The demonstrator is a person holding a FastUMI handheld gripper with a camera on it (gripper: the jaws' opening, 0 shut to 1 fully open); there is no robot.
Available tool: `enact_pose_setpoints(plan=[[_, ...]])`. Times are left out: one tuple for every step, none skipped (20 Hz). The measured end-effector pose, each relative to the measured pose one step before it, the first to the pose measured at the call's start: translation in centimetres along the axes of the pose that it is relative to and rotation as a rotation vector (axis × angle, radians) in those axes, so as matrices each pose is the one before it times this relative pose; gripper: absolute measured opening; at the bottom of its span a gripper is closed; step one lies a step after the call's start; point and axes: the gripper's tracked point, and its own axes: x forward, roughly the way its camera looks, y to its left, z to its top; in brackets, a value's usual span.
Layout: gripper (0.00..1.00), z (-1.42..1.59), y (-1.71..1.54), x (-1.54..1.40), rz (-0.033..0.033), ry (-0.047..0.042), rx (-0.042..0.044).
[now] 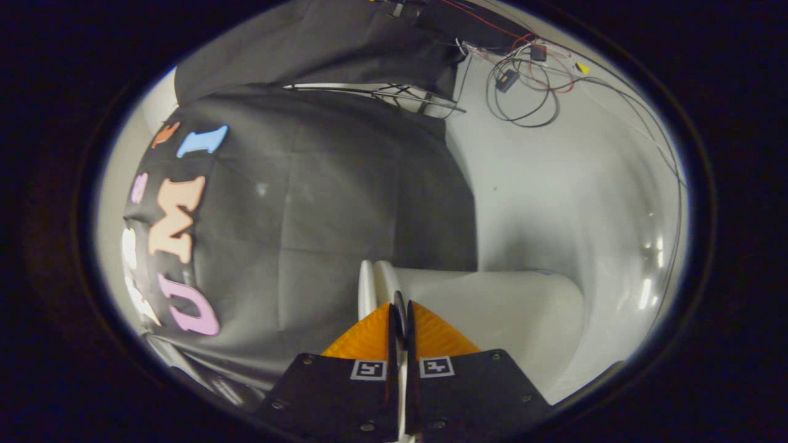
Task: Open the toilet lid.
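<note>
The view is rolled on its side. My gripper (400, 317) has its two orange fingers (369, 338) pressed close together on a thin white edge, the rim of the toilet lid (367, 288). The lid's edge runs on just ahead of the fingertips, next to a second white rim (386, 282) that looks like the seat. The white toilet body (511, 307) spreads out to the right of the fingers. How far the lid stands from the seat is hard to tell at this angle.
The black cloth booth wall (308, 215) stands beyond the fingers. A pale smooth surface (554, 197) lies past the toilet. Loose cables (523, 86) and a thin metal frame (381, 92) sit at the far end.
</note>
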Motion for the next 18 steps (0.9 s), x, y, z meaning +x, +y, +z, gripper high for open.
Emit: enact_pose_setpoints(plan=[[0.03, -0.177, -0.040, 0.928, 0.00463, 0.00000, -0.00143], [0.03, -0.166, -0.098, 0.405, -0.00435, 0.01094, -0.01624], [0.03, -0.085, 0.330, -0.052, 0.00384, 0.00455, -0.02071], [0.03, 0.023, 0.443, -0.204, 0.00608, 0.00693, -0.02646], [0.03, 0.048, 0.933, -0.128, 0.01508, 0.00249, -0.02558], [0.03, 0.094, 0.727, -0.010, 0.01057, 0.00205, -0.02174], [0.03, 0.079, 0.821, -0.256, 0.00471, -0.00081, -0.01951], [0.03, 0.105, 0.640, -0.213, 0.00390, -0.00238, -0.01934], [0.03, 0.094, 0.946, -0.319, 0.00305, -0.00425, -0.01887], [0.03, 0.120, 1.199, -0.204, 0.01224, -0.00678, -0.01654], [0.03, 0.112, 1.698, -0.415, 0.02244, -0.00590, -0.01479], [0.03, 0.057, 1.720, -0.220, 0.02363, -0.00302, -0.01858], [0.03, -0.166, 1.739, -0.441, 0.01943, 0.00305, -0.02671], [0.03, 0.109, 1.839, -0.261, 0.02094, 0.00162, -0.03051], [0.03, -0.099, 2.065, -0.308, 0.02396, 0.00551, -0.03253], [0.03, -0.170, 2.080, -0.128, 0.02404, 0.00750, -0.03560], [0.03, -0.232, 2.501, -0.147, 0.02396, 0.01052, -0.04174], [0.03, -0.251, 2.197, 0.013, 0.02240, 0.00966, -0.04380]])
